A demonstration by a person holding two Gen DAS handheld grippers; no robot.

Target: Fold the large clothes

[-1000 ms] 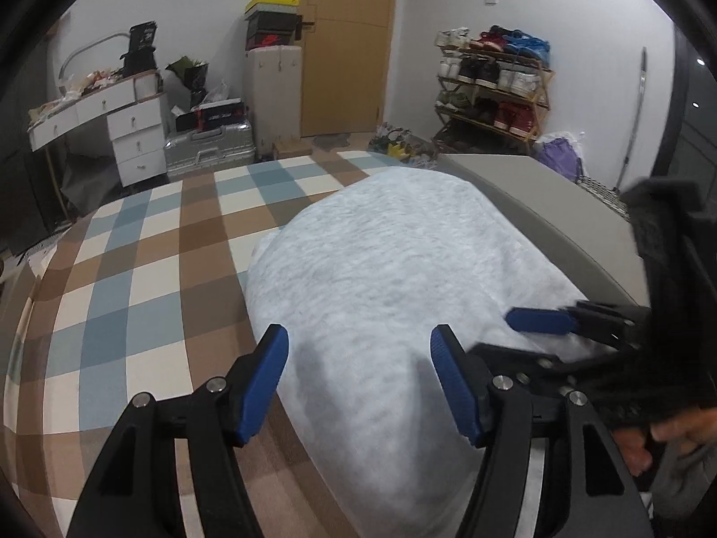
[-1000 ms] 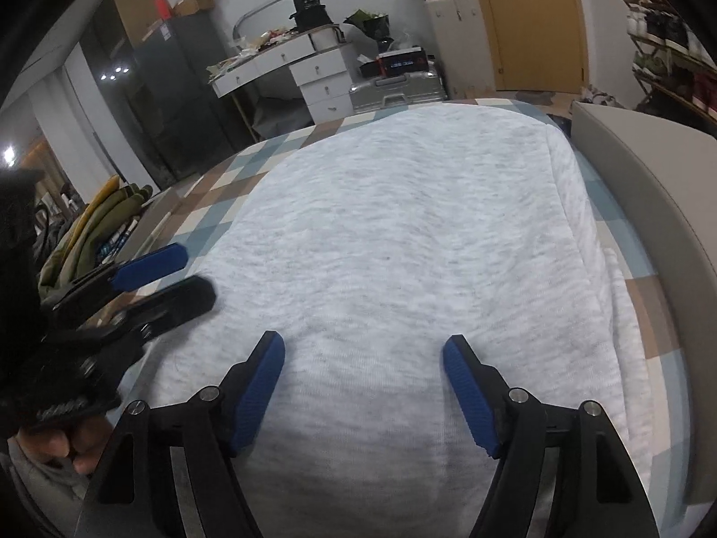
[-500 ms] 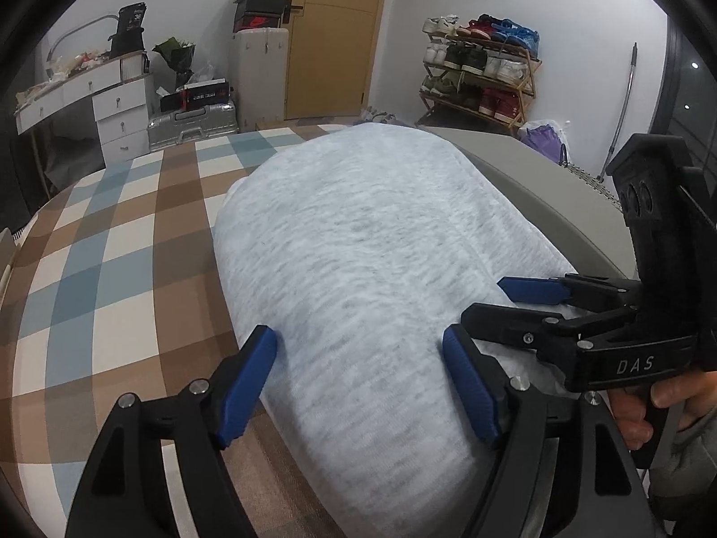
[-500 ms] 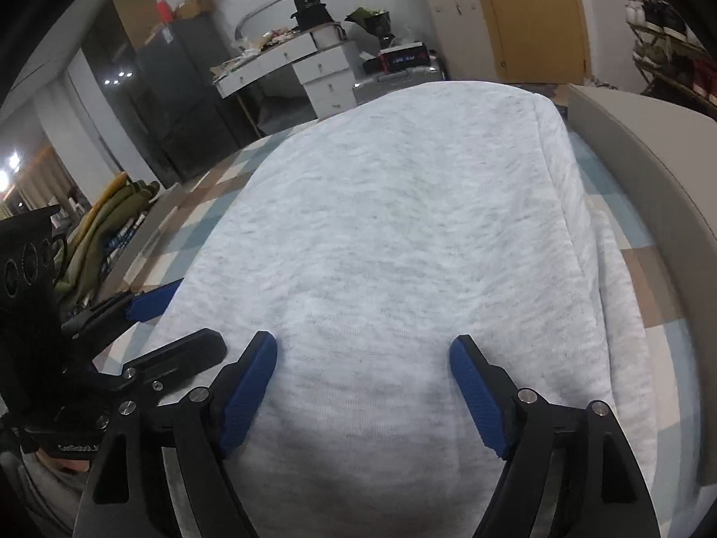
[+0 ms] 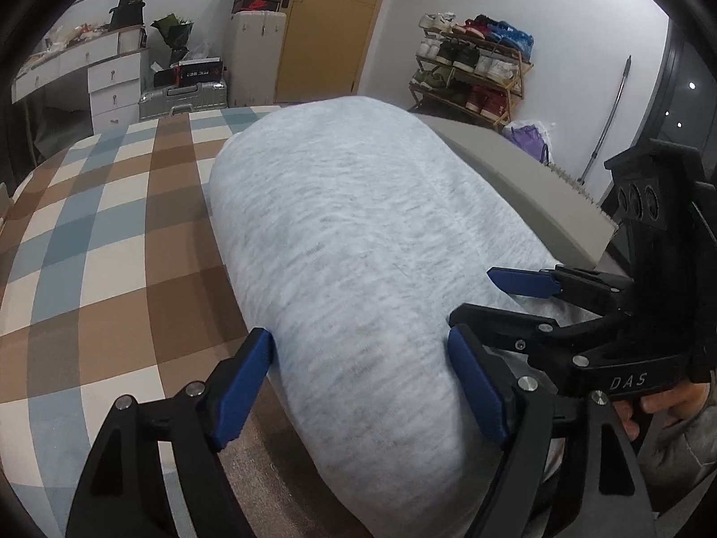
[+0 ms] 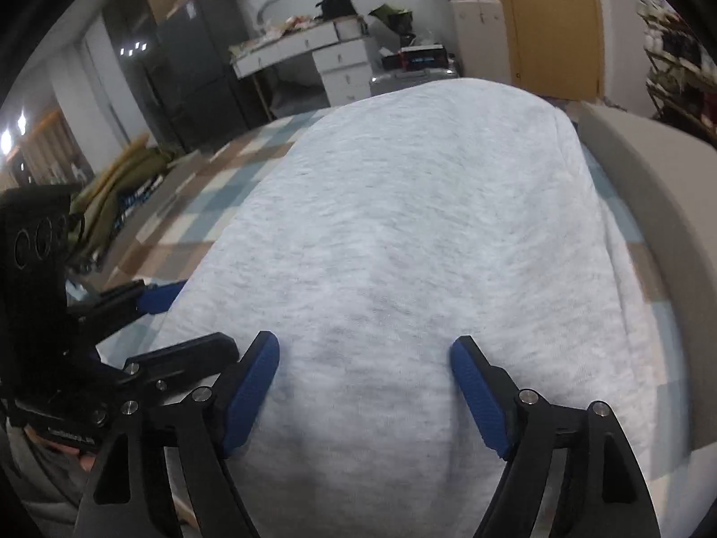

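Observation:
A large light grey heathered garment [image 5: 354, 242] lies flat on a bed with a brown, blue and white checked cover [image 5: 103, 242]; it also fills the right wrist view [image 6: 425, 242]. My left gripper [image 5: 358, 381] is open, low over the garment's near left edge. My right gripper [image 6: 365, 385] is open over the near end of the garment, just right of the left one. Each gripper shows in the other's view: the right one [image 5: 493, 300] and the left one [image 6: 197, 314]. Neither holds cloth.
A grey padded headboard or bed frame [image 5: 515, 170] runs along the garment's right side. Beyond the bed stand a white desk with drawers [image 5: 112, 80], a silver case [image 5: 183, 96], a wooden door [image 5: 327, 22] and a shoe rack [image 5: 470, 67].
Both grippers have moved forward and lower toward the garment's near end and drawn closer together. Both stay open.

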